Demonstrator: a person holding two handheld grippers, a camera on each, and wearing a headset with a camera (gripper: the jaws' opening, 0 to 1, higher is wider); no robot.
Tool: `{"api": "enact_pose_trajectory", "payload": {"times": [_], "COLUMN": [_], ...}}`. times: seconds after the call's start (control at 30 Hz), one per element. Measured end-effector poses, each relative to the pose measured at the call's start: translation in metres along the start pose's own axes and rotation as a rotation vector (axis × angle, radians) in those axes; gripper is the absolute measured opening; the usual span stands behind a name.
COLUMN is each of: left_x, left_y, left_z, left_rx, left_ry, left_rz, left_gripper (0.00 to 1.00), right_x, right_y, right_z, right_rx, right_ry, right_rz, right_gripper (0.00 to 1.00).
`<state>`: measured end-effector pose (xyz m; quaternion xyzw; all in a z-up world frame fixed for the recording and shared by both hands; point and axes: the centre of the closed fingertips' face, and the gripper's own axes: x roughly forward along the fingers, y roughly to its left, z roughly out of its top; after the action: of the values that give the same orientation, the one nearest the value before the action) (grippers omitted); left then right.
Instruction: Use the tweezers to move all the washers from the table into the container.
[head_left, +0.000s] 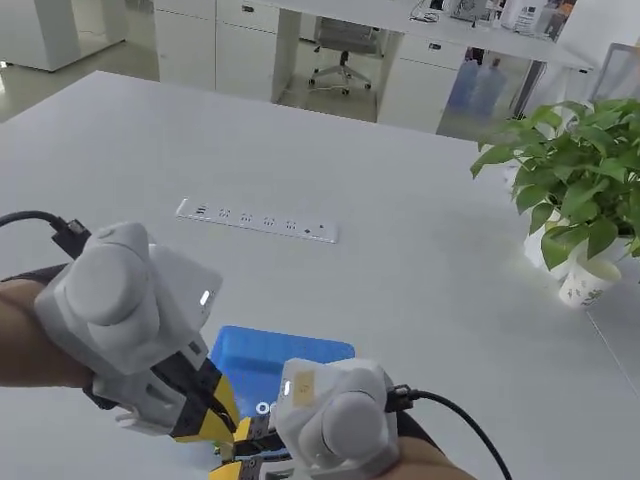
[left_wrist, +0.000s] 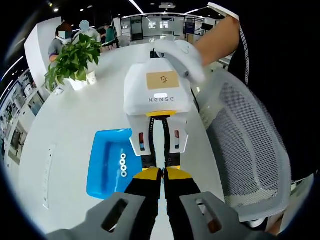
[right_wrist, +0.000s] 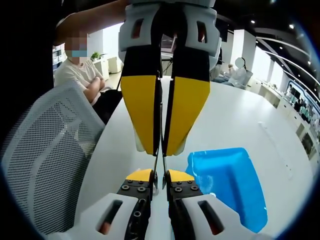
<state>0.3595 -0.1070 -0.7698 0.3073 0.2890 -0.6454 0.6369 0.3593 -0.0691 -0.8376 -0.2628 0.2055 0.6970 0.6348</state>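
Clamping the tweezers (left_wrist: 164, 142) between yellow-tipped jaws that are all but closed, the left gripper (left_wrist: 163, 175) meets the right gripper (right_wrist: 160, 177) tip to tip above the white table (head_left: 420, 270). Tweezers: a thin dark metal strip running along the line between the two tools.

Right gripper view: the left gripper's yellow pads (right_wrist: 142, 110) come in from 12 o'clock, pressed on the strip with only a sliver of gap. The right gripper's own jaws stand narrowly apart on either side of the tweezers' end. Whether they touch it cannot be told.

Container (left_wrist: 107, 165): a shallow blue tray, flat on the table. It sits at 9 o'clock of the left jaws in the left gripper view and at 3 o'clock of the right jaws in the right gripper view. Three washers (left_wrist: 123, 165), white rings, lie inside it in a short row near the wall closest to the jaws.

Head view: both grippers are low, at 6 to 8 o'clock, partly covering the container. Power strip (head_left: 255, 220) is at 12 o'clock of the container, well apart. Potted plant (head_left: 575, 190) is at 3 o'clock, near the table edge. Mesh chair (left_wrist: 245, 160) is at 3 o'clock in the left gripper view.
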Motion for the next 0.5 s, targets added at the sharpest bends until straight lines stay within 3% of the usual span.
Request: {"api": "enact_pose_trajectory", "payload": {"times": [0.5], "left_x": [0.012], "left_y": [-0.007], "left_z": [-0.011], "left_rx": [-0.019], "left_ry": [-0.004], "left_rz": [-0.003], "left_gripper": [0.06], "right_x": [0.011], "right_y": [0.009], "right_z": [-0.01], "right_rx": [0.018], "right_ry": [0.001], "right_rz": [0.024], "right_gripper": [0.11]}}
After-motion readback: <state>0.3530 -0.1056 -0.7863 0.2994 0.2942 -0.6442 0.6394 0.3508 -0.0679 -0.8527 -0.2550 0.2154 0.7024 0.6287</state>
